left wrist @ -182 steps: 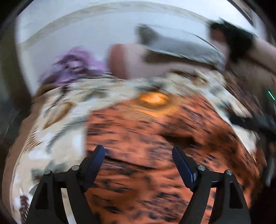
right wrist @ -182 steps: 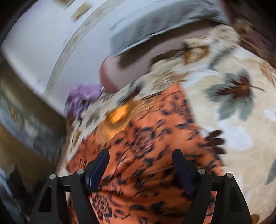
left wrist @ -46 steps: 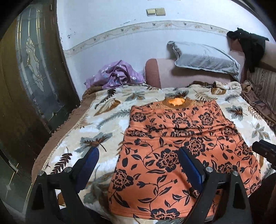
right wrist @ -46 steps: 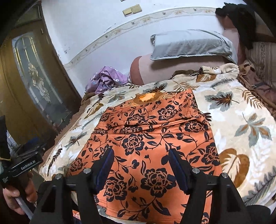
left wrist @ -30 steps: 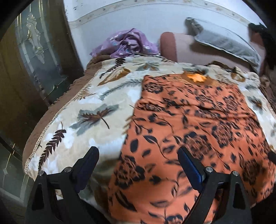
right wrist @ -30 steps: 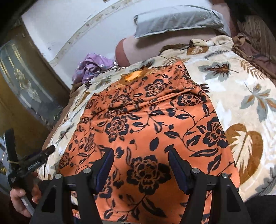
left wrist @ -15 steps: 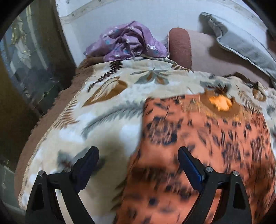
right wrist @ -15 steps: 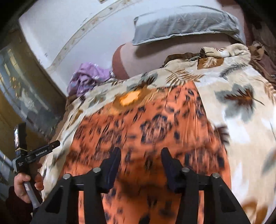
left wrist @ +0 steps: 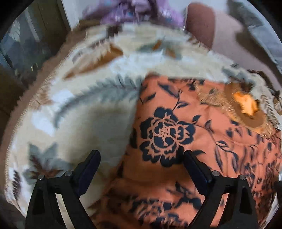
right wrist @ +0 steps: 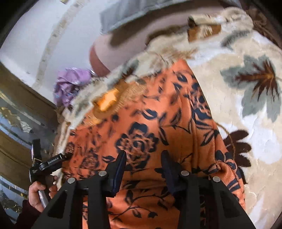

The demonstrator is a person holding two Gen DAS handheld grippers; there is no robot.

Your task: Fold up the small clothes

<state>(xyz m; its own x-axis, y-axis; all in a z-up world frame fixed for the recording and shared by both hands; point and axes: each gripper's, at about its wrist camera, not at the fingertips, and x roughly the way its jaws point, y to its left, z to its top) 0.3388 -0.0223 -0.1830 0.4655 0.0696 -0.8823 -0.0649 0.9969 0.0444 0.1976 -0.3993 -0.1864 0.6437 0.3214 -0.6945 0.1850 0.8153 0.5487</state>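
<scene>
Left wrist view: the left gripper [left wrist: 141, 158] points steeply down at the bed, its jaws wide with nothing pressed between them. Below the jaws runs the left side edge of the orange top [left wrist: 176, 126]: the left finger [left wrist: 88, 169] is over the leaf-print blanket [left wrist: 84, 114], the right finger over the cloth, just beside a large dark rose print. Whether the fingertips touch the fabric cannot be told. Ahead and to the right lies the top's neckline [left wrist: 246, 109]. Beyond the blanket's far edge are a purple garment [left wrist: 141, 12], blurred, and a brown bolster [left wrist: 201, 22].

Right wrist view: the right gripper [right wrist: 143, 161] tilts down less steeply, over the middle of the top [right wrist: 158, 133]. Its jaws are narrow, having just been closing, with a clear gap between the pads; the cloth lies under the gap, and no fold is seen pinched. The top's right edge runs to the gripper's right, with bare blanket [right wrist: 246, 123] beyond. The neckline lies ahead to the left.

Only this view shows the person's left hand [right wrist: 40, 192], low at the left, wrapped round the handle of the left gripper's body [right wrist: 45, 165]. It also shows a white wall [right wrist: 44, 31] and a grey pillow [right wrist: 126, 12] on the bolster [right wrist: 109, 51].
</scene>
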